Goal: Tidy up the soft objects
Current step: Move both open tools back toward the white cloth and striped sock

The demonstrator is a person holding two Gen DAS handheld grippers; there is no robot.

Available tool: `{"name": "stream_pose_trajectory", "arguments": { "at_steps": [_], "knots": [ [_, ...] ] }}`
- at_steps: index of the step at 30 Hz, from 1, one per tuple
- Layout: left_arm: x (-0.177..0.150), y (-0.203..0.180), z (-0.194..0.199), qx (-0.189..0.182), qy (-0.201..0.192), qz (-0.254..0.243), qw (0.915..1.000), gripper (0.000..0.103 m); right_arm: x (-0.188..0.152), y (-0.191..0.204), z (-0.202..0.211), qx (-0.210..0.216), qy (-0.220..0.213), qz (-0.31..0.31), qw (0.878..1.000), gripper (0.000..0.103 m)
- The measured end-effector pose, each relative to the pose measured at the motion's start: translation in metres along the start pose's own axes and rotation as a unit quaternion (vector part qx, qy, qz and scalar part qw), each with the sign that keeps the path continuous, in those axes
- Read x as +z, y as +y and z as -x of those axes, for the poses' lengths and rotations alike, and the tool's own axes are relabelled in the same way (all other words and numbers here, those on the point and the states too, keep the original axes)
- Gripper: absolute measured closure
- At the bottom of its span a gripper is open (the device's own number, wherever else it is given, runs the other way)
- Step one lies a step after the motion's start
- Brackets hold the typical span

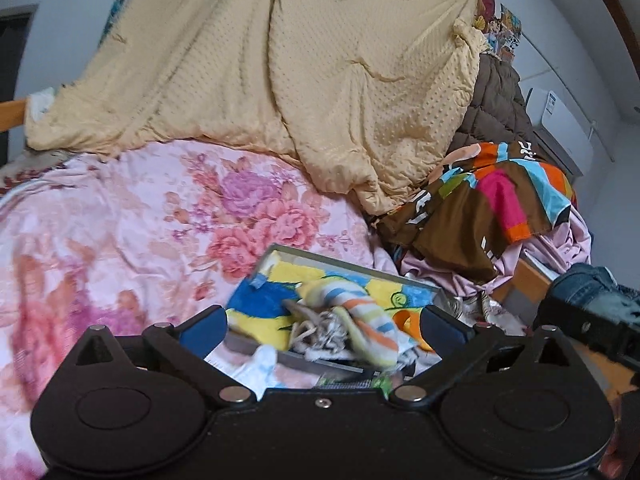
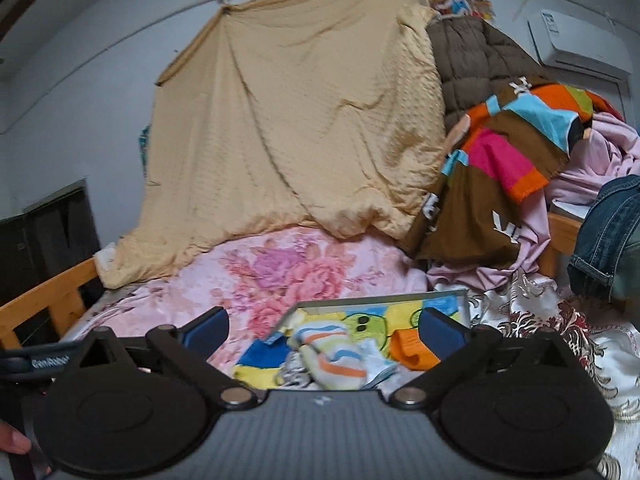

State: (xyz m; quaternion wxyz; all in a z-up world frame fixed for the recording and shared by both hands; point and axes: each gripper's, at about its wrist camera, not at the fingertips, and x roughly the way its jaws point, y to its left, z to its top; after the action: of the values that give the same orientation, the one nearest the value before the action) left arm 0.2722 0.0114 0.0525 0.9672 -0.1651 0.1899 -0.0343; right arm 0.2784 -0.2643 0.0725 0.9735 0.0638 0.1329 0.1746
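Observation:
A grey tray (image 1: pixel 352 265) lies on the floral bed cover (image 1: pixel 120 220), lined with a yellow and blue towel (image 1: pixel 260 304). On it lie a striped sock (image 1: pixel 360 320), a grey-white patterned cloth (image 1: pixel 324 334) and an orange item (image 1: pixel 408 320). My left gripper (image 1: pixel 324 326) is open just above the tray's near side, holding nothing. In the right wrist view the tray (image 2: pixel 380 300), striped sock (image 2: pixel 332 360) and orange item (image 2: pixel 412 350) show too. My right gripper (image 2: pixel 324 330) is open and empty above the tray.
A tan quilt (image 1: pixel 260 60) hangs behind the bed. A brown jacket (image 1: pixel 496 96), a multicoloured blanket (image 1: pixel 480 208) and pink cloth (image 1: pixel 560 240) are piled at the right. Jeans (image 2: pixel 608 240) hang at the right. A wooden bed rail (image 2: pixel 48 296) runs along the left.

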Motion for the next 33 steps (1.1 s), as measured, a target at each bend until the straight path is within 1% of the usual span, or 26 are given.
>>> {"name": "stream_pose_trajectory", "arguments": {
  "at_steps": [3,8,12,16,20,23,28,33],
  "knots": [
    [-0.011,0.002,0.022,0.006,-0.005,-0.006,1.0,0.001,-0.009,0.014,0.02,0.007,-0.005,0.012,1.0,0.0],
    [-0.031,0.007,0.053,0.008,-0.003,-0.023,0.9997,0.001,-0.025,0.029,0.048,-0.003,-0.008,0.027,1.0,0.0],
    [-0.047,0.012,0.075,0.01,-0.002,-0.035,0.9993,0.001,-0.034,0.034,0.063,-0.01,0.001,0.022,1.0,0.0],
    [-0.061,0.018,0.089,0.011,0.003,-0.042,0.9991,0.001,-0.046,0.038,0.074,-0.014,0.015,0.021,1.0,0.0],
    [-0.071,0.026,0.098,0.012,0.017,-0.044,0.9988,0.001,-0.063,0.042,0.081,-0.022,0.048,0.018,0.998,0.0],
    [-0.078,0.034,0.101,0.017,0.037,-0.042,0.9983,0.001,-0.076,0.044,0.082,-0.028,0.084,0.011,0.996,0.0],
    [-0.088,0.046,0.097,0.044,0.084,-0.025,0.9951,0.001,-0.094,0.049,0.077,-0.028,0.134,0.004,0.991,0.0],
    [-0.089,0.052,0.089,0.065,0.11,-0.024,0.9915,0.001,-0.106,0.062,0.07,-0.019,0.17,0.024,0.985,0.0]
  ]
}}
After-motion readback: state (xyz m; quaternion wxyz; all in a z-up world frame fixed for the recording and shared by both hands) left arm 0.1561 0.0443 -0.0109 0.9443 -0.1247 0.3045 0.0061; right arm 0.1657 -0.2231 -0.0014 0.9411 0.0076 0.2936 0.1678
